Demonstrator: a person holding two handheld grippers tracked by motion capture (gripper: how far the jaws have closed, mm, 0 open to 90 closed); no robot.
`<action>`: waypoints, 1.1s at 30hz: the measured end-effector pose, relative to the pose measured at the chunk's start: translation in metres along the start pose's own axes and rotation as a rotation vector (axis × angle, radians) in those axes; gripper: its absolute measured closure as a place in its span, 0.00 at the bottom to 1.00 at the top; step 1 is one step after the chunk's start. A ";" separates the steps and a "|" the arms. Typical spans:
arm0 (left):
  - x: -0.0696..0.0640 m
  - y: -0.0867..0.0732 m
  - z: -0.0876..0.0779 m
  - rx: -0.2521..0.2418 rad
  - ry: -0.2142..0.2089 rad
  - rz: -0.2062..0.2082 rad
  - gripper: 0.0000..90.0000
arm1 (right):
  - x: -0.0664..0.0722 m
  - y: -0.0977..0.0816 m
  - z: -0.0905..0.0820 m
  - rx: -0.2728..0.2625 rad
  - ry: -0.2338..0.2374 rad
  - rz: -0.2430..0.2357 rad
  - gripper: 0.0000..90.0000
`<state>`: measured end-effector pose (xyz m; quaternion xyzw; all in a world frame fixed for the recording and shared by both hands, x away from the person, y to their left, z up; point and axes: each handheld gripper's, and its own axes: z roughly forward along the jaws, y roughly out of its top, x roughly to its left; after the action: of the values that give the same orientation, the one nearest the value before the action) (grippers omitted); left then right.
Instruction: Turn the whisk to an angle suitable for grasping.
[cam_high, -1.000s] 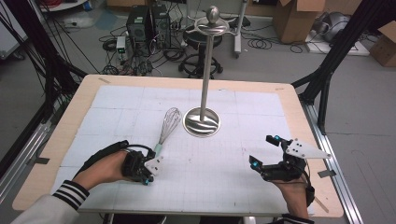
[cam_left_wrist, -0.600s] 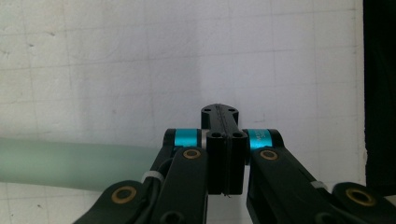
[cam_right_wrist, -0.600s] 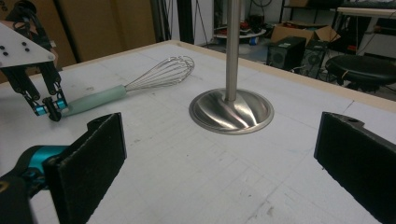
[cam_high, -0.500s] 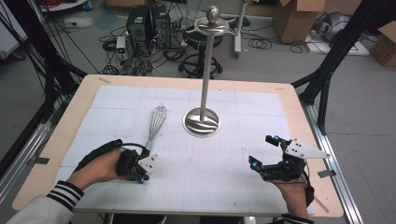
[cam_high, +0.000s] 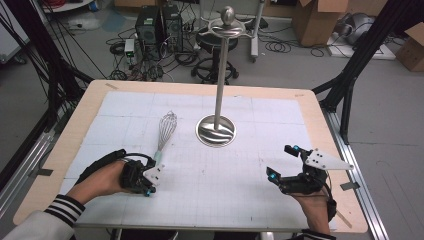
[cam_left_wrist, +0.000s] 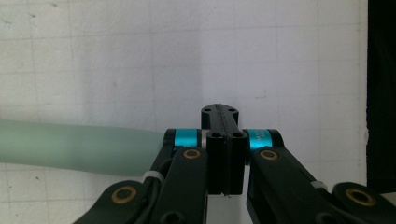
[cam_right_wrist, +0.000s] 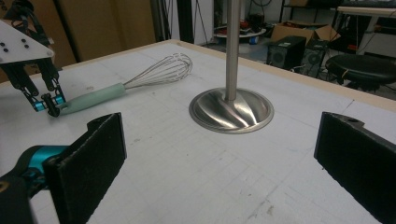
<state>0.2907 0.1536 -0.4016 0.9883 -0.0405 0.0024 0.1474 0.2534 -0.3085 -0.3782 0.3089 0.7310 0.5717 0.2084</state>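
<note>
The left gripper (cam_high: 148, 183) sits at the near-left of the table, its jaws pressed together at the tip of the pale green handle of a wire whisk (cam_high: 165, 134). In the left gripper view the two black jaws meet with no gap and the handle (cam_left_wrist: 79, 147) runs off to one side of them, so the hold looks like a pinch on the very end of the handle at most (whether anything is truly caught between the pads cannot be told from here). The whisk lies flat on the white gridded mat (cam_high: 240, 175), wire head pointing away towards the far side, just left of the round steel base of the utensil stand (cam_high: 216, 131).

The right gripper (cam_high: 284, 162) hovers at the near-right, jaws spread wide and holding nothing; its own view looks across the mat at the stand's pole (cam_right_wrist: 232, 46) and the whisk (cam_right_wrist: 140, 79) beyond.

The step in hand appears to be taking hold of the whisk to hang it on the stand's top ring (cam_high: 227, 27). To do it well, the grip should sit further up the handle, squarely across it rather than at the tip, so the whisk does not swing or slip as it lifts. The lift should go straight up before moving sideways, keeping the wire head clear of the pole. The right gripper is well placed to steady the stand's base if it rocks.
</note>
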 end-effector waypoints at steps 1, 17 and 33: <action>0.000 0.000 0.000 0.000 0.000 0.000 1.00 | 0.000 0.000 0.000 0.000 0.000 0.000 0.01; -0.001 -0.012 -0.006 -0.002 0.009 -0.022 1.00 | 0.000 -0.001 0.001 0.004 -0.001 0.002 0.01; -0.001 -0.016 -0.006 0.008 0.013 -0.028 1.00 | 0.000 -0.001 0.000 0.006 -0.003 0.006 0.01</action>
<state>0.2909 0.1705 -0.4005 0.9892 -0.0257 0.0070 0.1439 0.2535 -0.3087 -0.3789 0.3126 0.7314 0.5697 0.2067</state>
